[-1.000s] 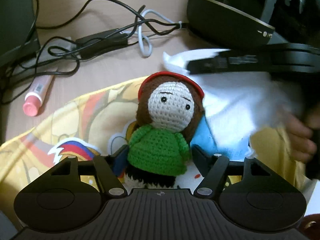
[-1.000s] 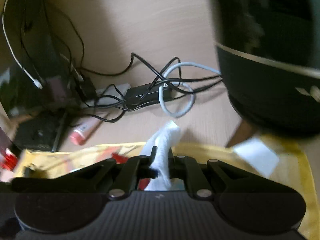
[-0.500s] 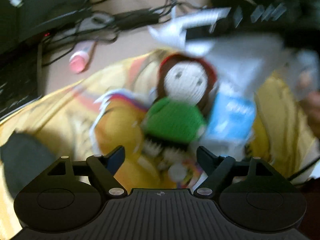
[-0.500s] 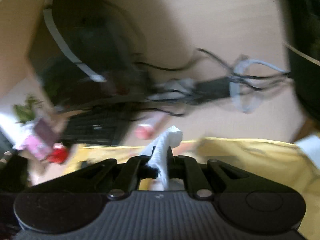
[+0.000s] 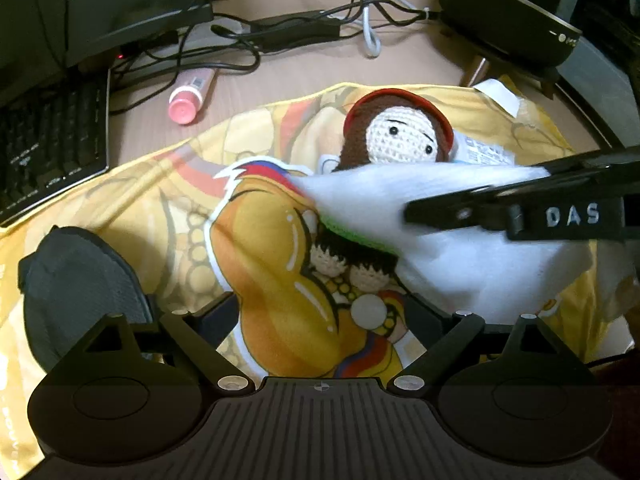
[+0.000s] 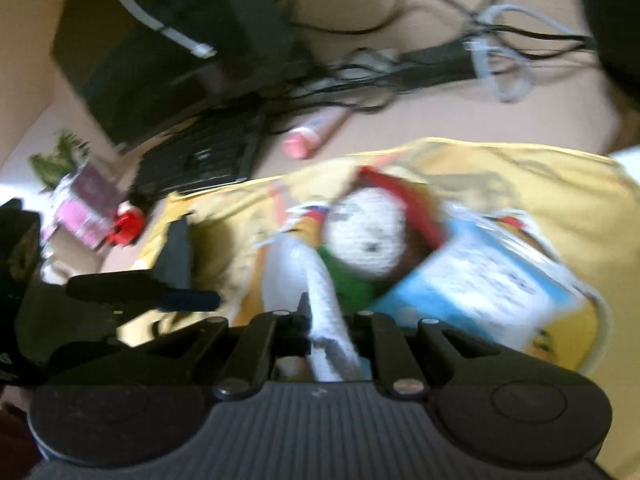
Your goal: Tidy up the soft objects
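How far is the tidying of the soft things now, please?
Done: the doll lies on the yellow cloth, beside a blue packet. In hand: the right tongs grip a white cloth draped across the doll. The left tongs are opening with nothing gripped. Left: a dark grey pouch lies untouched.

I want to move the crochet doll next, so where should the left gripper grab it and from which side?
Grip the crochet doll across its head, coming from above. The head is the roundest exposed part; the white cloth held by the right gripper covers the green body. The left gripper has nothing between its opening jaws.
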The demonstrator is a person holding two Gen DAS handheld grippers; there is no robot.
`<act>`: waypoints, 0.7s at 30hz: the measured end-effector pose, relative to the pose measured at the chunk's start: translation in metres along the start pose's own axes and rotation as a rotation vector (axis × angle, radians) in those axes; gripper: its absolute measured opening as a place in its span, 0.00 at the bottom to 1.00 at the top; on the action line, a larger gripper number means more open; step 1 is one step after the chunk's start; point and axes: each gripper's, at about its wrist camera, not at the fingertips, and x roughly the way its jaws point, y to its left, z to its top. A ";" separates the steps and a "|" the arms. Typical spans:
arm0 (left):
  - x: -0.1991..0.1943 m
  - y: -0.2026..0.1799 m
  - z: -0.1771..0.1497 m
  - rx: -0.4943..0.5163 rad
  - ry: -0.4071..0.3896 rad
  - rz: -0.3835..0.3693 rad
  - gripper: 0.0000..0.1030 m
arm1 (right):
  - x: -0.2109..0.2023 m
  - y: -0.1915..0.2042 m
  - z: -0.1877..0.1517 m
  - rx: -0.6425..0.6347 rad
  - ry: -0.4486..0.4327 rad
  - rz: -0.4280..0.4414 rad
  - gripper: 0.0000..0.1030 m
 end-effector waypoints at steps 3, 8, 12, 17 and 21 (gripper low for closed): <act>0.000 -0.002 -0.001 0.006 0.009 -0.003 0.91 | -0.017 -0.011 0.000 0.053 -0.061 -0.030 0.11; 0.001 -0.005 0.005 0.000 0.007 -0.069 0.91 | -0.040 -0.014 0.018 0.064 -0.217 -0.031 0.11; 0.004 -0.015 0.014 0.054 0.001 -0.076 0.92 | -0.018 -0.016 0.037 0.076 -0.194 0.026 0.11; 0.003 -0.021 0.018 0.086 -0.007 -0.084 0.94 | -0.005 -0.023 0.034 0.035 -0.203 -0.106 0.11; 0.002 -0.022 0.030 0.109 -0.047 -0.092 0.94 | -0.013 -0.044 0.037 0.108 -0.219 -0.156 0.11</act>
